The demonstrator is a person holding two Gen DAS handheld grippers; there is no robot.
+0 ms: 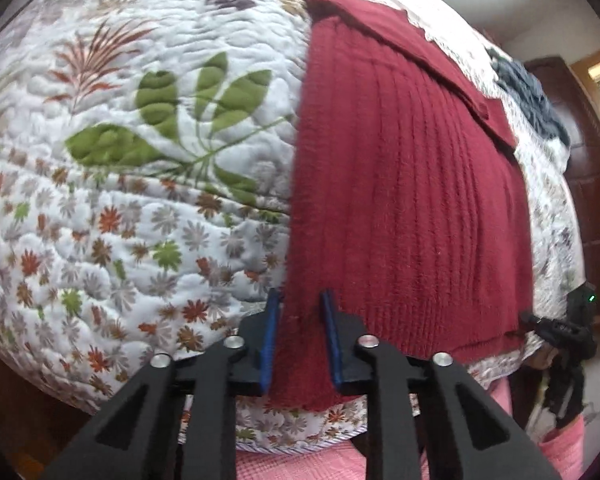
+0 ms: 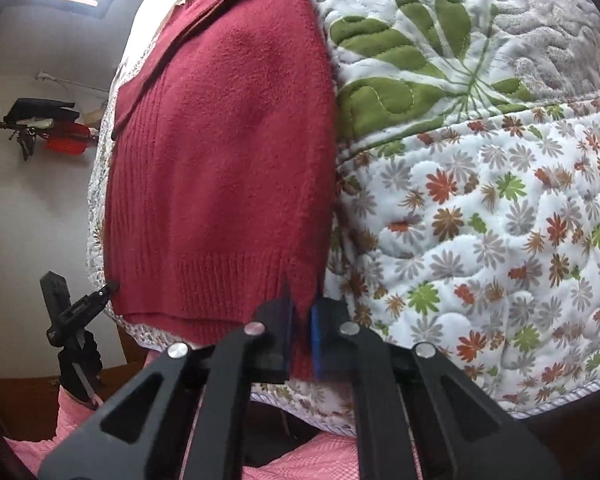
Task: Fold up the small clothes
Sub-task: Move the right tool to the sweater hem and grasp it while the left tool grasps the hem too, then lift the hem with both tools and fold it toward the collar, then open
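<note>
On the floral quilt (image 1: 148,208) covering the bed, a dark red knitted sweater (image 1: 412,184) lies flat, its ribbed hem toward the cameras and hanging slightly over the quilt's near edge. At the hem's left corner, the left hand-held gripper (image 1: 302,328) has its blue-padded fingers (image 1: 271,332) on either side of the fabric, pinching the corner between them with the knit filling the narrow gap. At the opposite hem corner, the right hand-held gripper (image 2: 302,320) is likewise clamped on the sweater, its jaws nearly together with a thin fold of red knit held between. A dark blue garment (image 1: 532,100) lies on the quilt beyond the sweater, near the bed's far right edge.
</note>
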